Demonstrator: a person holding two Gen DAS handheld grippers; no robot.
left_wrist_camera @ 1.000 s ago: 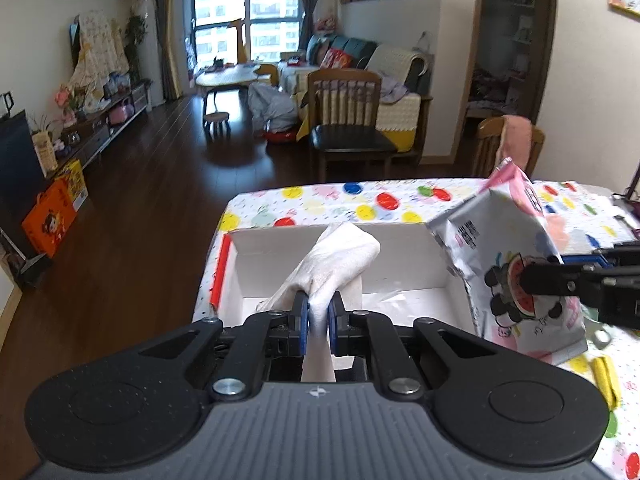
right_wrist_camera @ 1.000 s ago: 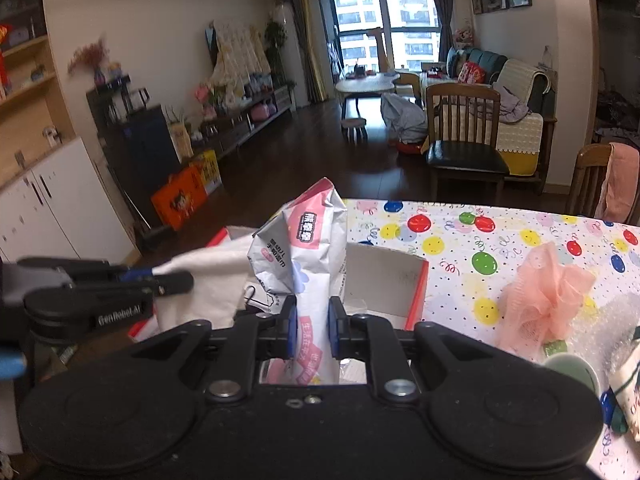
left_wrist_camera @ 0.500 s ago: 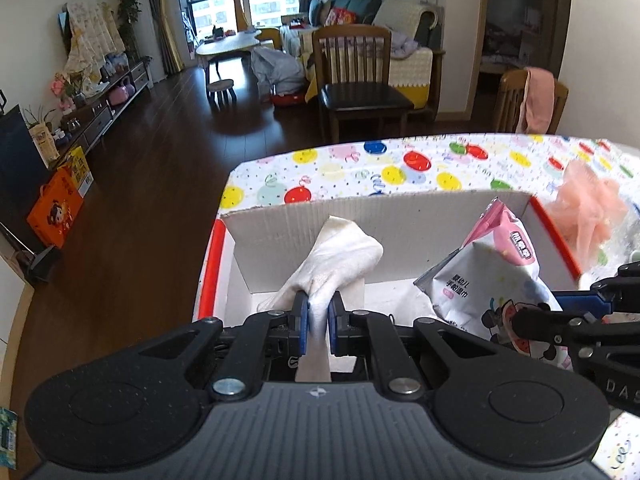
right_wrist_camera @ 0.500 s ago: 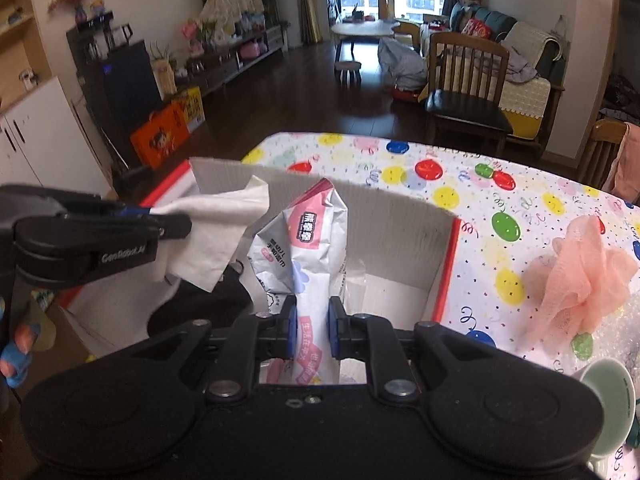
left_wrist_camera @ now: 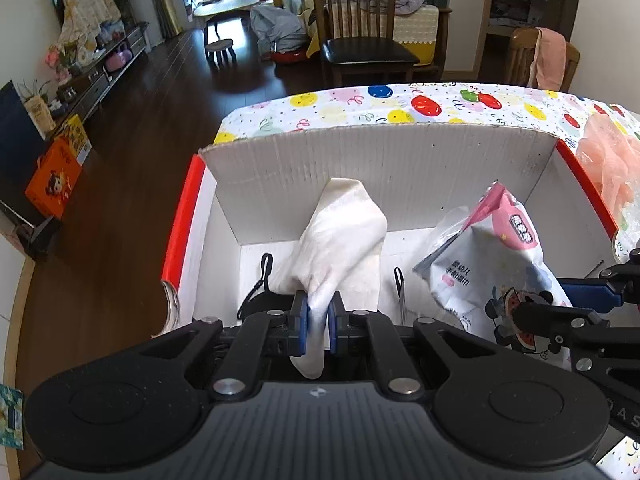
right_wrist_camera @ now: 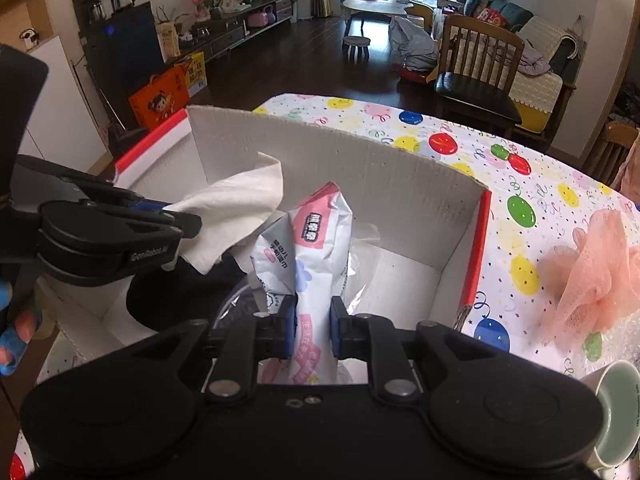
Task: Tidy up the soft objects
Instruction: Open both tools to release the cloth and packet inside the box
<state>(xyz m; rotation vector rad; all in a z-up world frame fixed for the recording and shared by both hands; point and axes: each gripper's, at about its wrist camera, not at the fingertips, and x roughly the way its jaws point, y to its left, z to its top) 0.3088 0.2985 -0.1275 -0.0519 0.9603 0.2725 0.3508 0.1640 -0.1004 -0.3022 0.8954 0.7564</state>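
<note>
With the left gripper [left_wrist_camera: 318, 318] clamped on a crumpled white cloth [left_wrist_camera: 340, 236] and the right gripper [right_wrist_camera: 313, 330] clamped on a pink-and-white wipes packet [right_wrist_camera: 308, 256], both hung inside the red-edged white cardboard box [left_wrist_camera: 380, 152], where release was probably best made low, side by side.

Box [left_wrist_camera: 400, 160] sits on table [left_wrist_camera: 360, 108] at its near-left corner. Over the box: cloth [left_wrist_camera: 340, 240] left in left gripper [left_wrist_camera: 317, 316], wipes pack [right_wrist_camera: 308, 256] right in right gripper [right_wrist_camera: 313, 326]. Mesh pouf [right_wrist_camera: 596, 272] on table right of box, cup [right_wrist_camera: 618, 408] nearer than pouf.
</note>
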